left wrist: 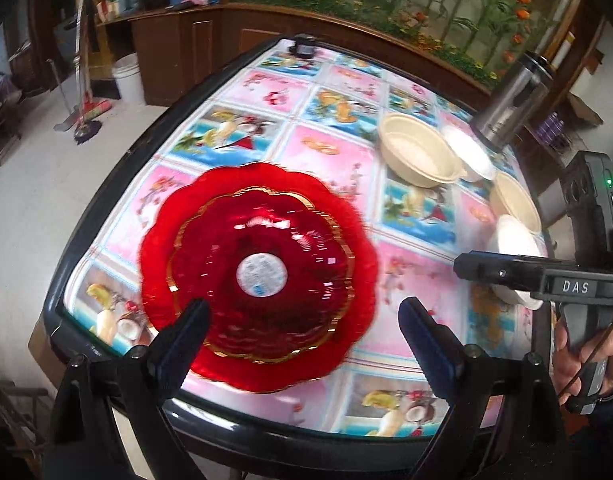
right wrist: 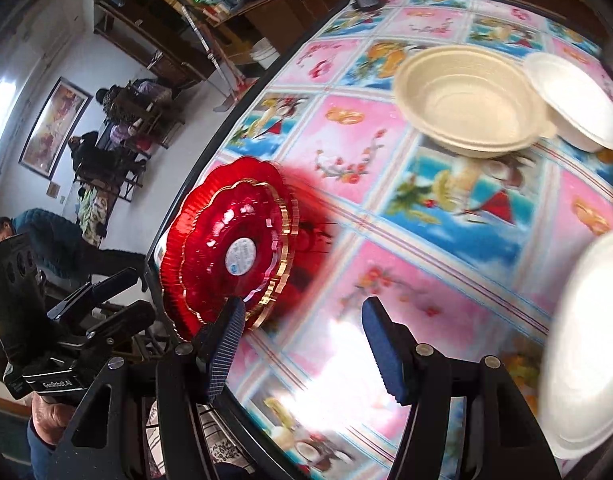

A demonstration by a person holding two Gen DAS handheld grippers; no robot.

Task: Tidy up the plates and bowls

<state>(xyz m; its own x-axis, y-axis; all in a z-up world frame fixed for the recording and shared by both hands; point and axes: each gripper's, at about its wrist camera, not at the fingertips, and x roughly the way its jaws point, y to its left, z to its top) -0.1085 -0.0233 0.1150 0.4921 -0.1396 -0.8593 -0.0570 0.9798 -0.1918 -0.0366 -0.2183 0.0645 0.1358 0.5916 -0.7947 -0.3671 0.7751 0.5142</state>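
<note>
Red glass plates point(left wrist: 258, 276), scalloped, gold-edged: two, stacked, the smaller on the larger, a round paper label at the centre. Location: near corner of the counter point(left wrist: 118, 184), close to its black rim, on a glossy cloth of pink and blue fruit squares.

Cream bowl point(right wrist: 466, 100): one, wide, upright, further along the counter. A white bowl point(right wrist: 578, 100) sits just beside it, rims touching or overlapping; which, cannot be told. Second cream bowl point(left wrist: 514, 200) and another white bowl point(left wrist: 518, 248) lie near the right edge, apart from the first pair. Steel flask point(left wrist: 510, 100) stands behind them.

Left gripper point(left wrist: 306, 316): jaws spread, empty, poised above the near edge of the red stack, not touching it.

Right gripper point(right wrist: 302, 316): jaws spread, nothing between them, over bare cloth just beside the red stack.

Step in hand, as judged: plates appear gathered; bowls remain scattered and unsorted.

Next move, as judged: take one loose bowl by its rim, likely the nearest white one, and nest it with its match. Thin rims call for a gentle, squarely placed pinch.
</note>
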